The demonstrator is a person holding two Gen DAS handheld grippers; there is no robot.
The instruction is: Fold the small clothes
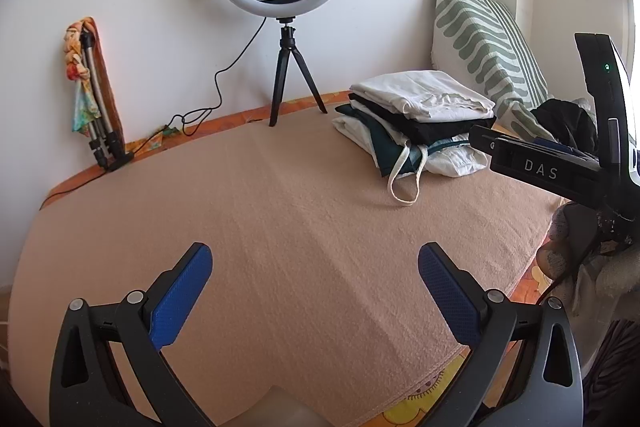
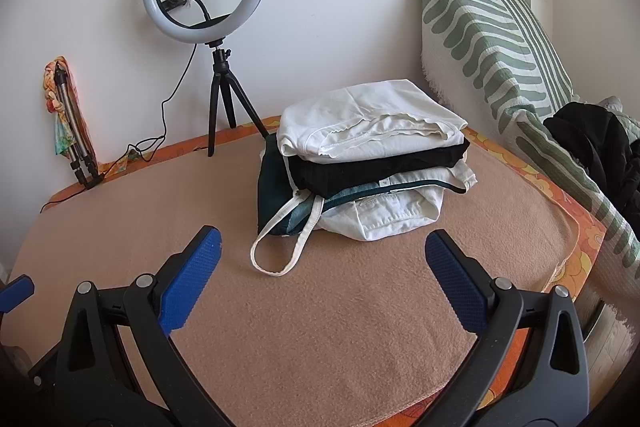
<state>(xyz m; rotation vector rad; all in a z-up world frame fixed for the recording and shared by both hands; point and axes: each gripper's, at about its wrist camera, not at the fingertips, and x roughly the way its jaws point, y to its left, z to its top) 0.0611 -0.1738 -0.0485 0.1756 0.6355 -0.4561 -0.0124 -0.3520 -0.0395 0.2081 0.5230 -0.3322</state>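
A stack of folded clothes, white on top, then black, then dark green and white, sits on the tan blanket; a white strap loop hangs out of it in front. The stack also shows in the left wrist view at the right. My right gripper is open and empty, just short of the stack. My left gripper is open and empty over bare blanket. The right gripper's body shows at the right edge. An unfolded black garment lies by the pillow.
A ring light on a small tripod stands at the back by the wall, its cable trailing left. A folded tripod with colourful cloth leans at the back left. A green-striped pillow leans at the right. The bed edge drops off at the right.
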